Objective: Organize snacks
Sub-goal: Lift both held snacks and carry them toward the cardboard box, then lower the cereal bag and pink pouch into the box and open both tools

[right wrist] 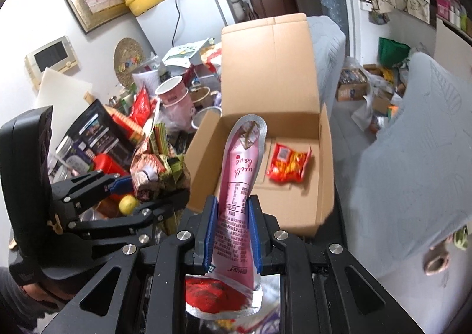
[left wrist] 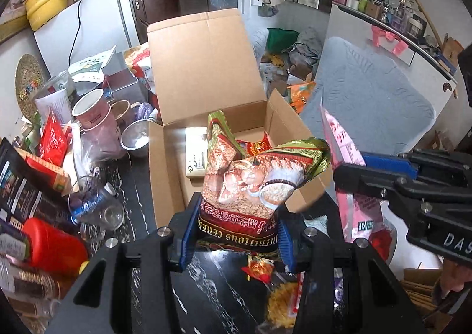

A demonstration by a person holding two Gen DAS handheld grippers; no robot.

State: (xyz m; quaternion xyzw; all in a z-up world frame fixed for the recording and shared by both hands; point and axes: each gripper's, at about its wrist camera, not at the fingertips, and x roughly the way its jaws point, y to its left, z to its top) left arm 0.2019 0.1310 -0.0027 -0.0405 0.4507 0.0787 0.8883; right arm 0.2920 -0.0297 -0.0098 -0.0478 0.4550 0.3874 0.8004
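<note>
While the left gripper's [left wrist: 236, 227] fingers clamp a crinkled red-and-green cereal bag [left wrist: 253, 183], the right gripper's [right wrist: 231, 233] fingers pinch a slim pink foil pouch [right wrist: 242, 174] before the open brown cardboard box [right wrist: 265, 74].

Both grippers clamped, side by side.
Left gripper [left wrist: 236, 230] and right gripper [right wrist: 231, 233] each have jaws closed on a packet, raised.

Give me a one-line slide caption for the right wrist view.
Right gripper clamps a pink pouch over an open cardboard box holding a red snack packet.
</note>
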